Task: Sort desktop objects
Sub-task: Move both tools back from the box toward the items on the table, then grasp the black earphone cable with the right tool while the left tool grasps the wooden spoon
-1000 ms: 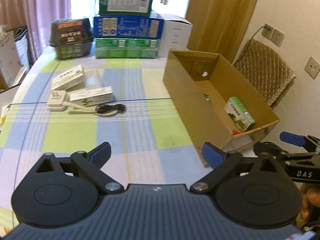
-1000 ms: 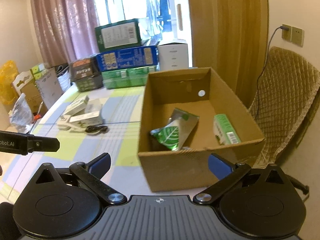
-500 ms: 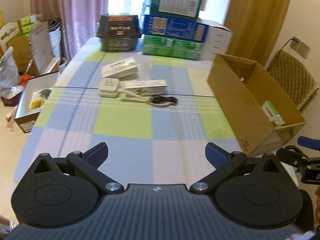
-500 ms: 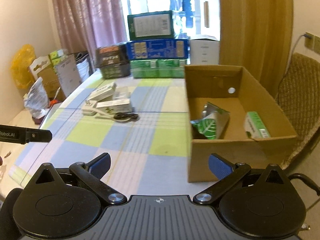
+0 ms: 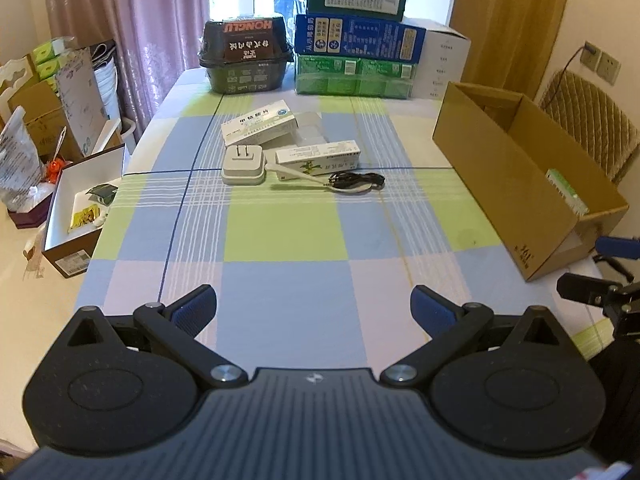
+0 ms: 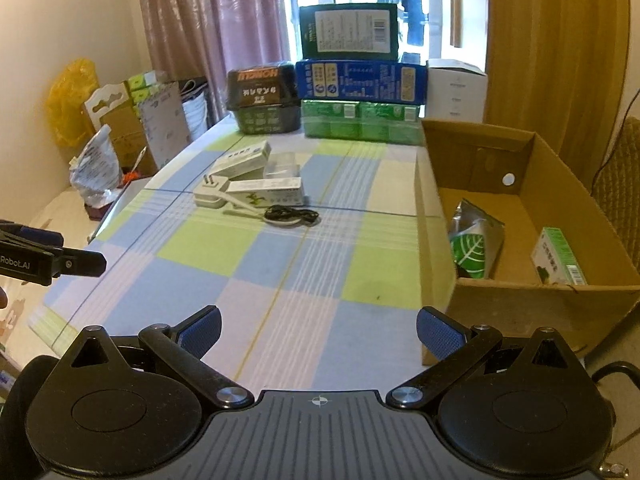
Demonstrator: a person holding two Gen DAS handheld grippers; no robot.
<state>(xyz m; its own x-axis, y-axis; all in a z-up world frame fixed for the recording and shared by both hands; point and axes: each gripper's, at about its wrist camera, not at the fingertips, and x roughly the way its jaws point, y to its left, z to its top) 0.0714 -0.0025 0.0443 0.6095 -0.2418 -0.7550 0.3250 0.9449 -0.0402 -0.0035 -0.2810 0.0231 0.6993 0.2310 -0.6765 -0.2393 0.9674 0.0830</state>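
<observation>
Above the checked tablecloth [image 5: 280, 232], both tongs [image 5: 314, 306] [image 6: 318, 330] gape, empty

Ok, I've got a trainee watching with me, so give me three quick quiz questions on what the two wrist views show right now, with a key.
1. True or false: the cardboard box already holds a green foil pouch and a small green carton.
2. Which lies nearest the black cable? A) white spoon B) black food tub C) white carton
3. Fill in: both the left gripper and the right gripper are ____ and hold nothing.

Key: 1 true. 2 A, the cable sits in the spoon's bowl, beside the white plug adapter. 3 open.
</observation>
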